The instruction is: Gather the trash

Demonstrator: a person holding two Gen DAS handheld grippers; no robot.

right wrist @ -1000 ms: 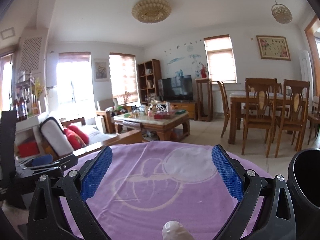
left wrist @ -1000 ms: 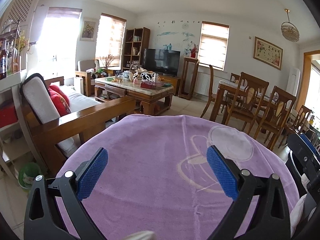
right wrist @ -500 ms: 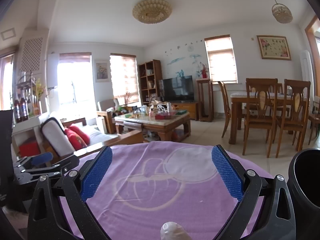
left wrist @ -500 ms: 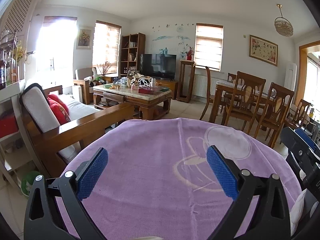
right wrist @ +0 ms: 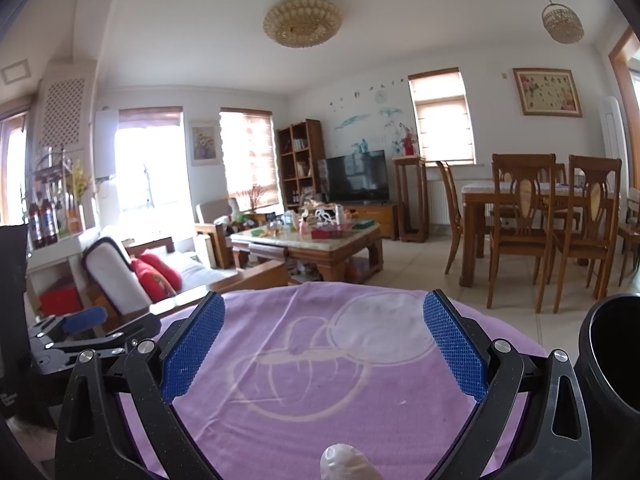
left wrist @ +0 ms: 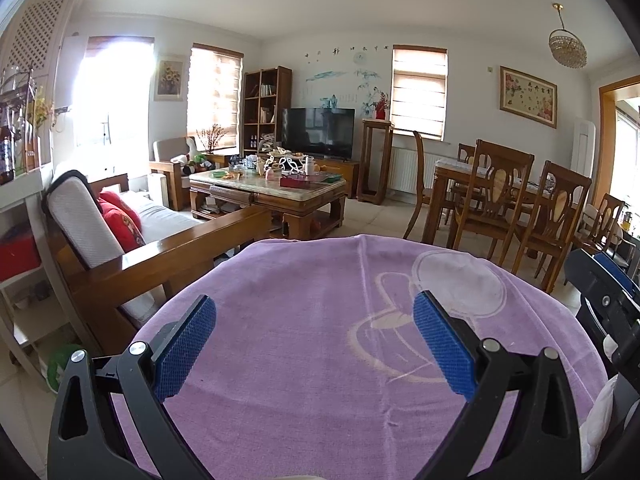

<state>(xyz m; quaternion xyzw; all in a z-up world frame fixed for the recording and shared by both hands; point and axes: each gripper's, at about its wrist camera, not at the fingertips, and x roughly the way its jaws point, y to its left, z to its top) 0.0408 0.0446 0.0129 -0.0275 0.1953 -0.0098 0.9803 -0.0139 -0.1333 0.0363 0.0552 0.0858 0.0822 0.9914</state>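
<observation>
Both grippers hover over a round table covered with a purple cloth (left wrist: 312, 340) (right wrist: 320, 380). My left gripper (left wrist: 314, 340) is open, nothing between its blue pads. My right gripper (right wrist: 324, 344) is open too, and a crumpled whitish piece of trash (right wrist: 346, 462) lies on the cloth at the bottom edge, just under it. A black bin (right wrist: 612, 364) with an open mouth stands at the table's right edge. White crumpled paper (left wrist: 600, 412) shows at the lower right of the left wrist view. The right gripper's body (left wrist: 608, 296) appears there too, and the left gripper's fingers (right wrist: 84, 332) in the right wrist view.
Beyond the table lie a wooden sofa with red cushions (left wrist: 120, 220), a cluttered coffee table (left wrist: 268, 188), a television (left wrist: 318, 132) and a dining table with wooden chairs (left wrist: 500, 200). A white shelf unit (left wrist: 20, 216) stands at the left.
The left wrist view has tilted up a little, showing more ceiling and less of the near cloth. The right gripper has barely moved. Both stay open.
</observation>
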